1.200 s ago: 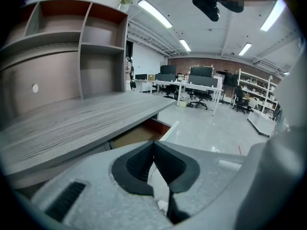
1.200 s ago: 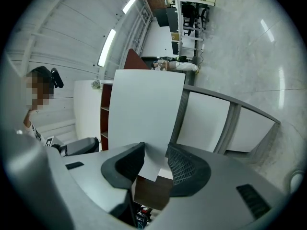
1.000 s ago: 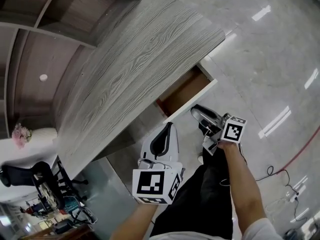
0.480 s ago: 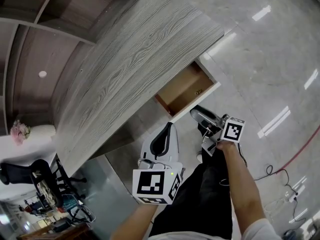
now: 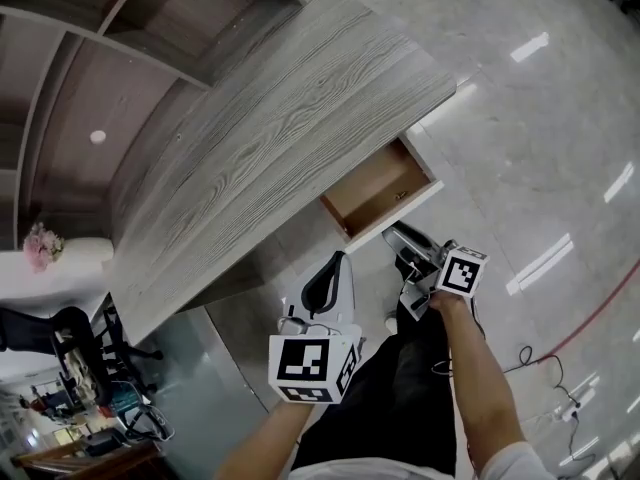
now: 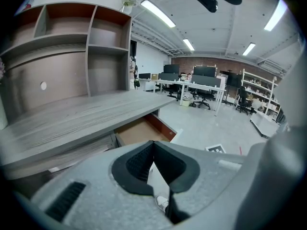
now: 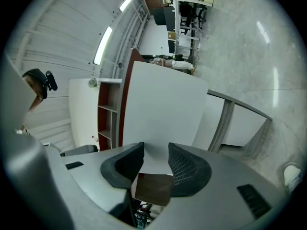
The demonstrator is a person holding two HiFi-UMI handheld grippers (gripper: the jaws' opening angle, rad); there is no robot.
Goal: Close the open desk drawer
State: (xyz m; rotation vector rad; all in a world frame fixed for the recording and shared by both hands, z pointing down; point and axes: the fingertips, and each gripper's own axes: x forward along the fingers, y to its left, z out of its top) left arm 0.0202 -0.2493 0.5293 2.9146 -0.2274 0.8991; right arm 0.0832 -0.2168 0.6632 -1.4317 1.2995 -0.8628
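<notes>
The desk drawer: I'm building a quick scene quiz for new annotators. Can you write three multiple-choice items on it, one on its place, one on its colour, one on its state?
1. Where is the drawer?
A. On a chair
B. Under the desk top, near its corner
C. Lying on the floor

2. What colour is the drawer's inside?
A. Brown
B. Blue
C. Black

3. What state is the drawer in?
A. Pushed fully shut
B. Taken out of the desk
C. Pulled out, open

Answers:
1. B, since it juts out from beneath the grey top.
2. A, since its bottom shows brown in the head view.
3. C, since its inside lies exposed.
</notes>
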